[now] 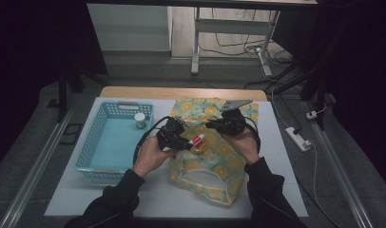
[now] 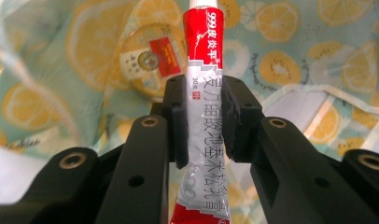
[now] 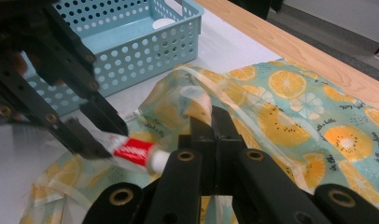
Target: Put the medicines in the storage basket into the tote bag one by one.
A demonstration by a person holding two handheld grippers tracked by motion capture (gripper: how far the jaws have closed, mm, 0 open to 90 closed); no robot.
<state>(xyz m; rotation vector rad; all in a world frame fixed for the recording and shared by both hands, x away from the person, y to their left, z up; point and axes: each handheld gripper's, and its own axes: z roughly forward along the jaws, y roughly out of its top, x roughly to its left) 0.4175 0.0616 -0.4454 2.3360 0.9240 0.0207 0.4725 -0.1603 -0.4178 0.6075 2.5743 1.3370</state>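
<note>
Ointment tube (image 2: 204,93): red and white, clamped between the left gripper's (image 1: 178,137) jaws, above the lemon-print bag (image 1: 215,166). Right gripper (image 3: 212,122): jaws shut on the bag's edge, likely holding its mouth open. Step, probably: moving the tube between bag and blue basket (image 1: 93,142), where a small jar (image 1: 140,120) stands. White table mat (image 1: 286,156); dim room, cables on floor.

Person is wearing dark long sleeves (image 1: 116,194), cuffs ending at the wrists. Both hand-held tools are showing matte black bodies: left gripper (image 1: 185,142) trailing a looping black cable (image 1: 142,140), right gripper (image 1: 211,124) carrying a grey three-cornered plate (image 1: 235,104). Jaw arms are showing brass-coloured screw inserts (image 2: 150,122) and plain round holes.
</note>
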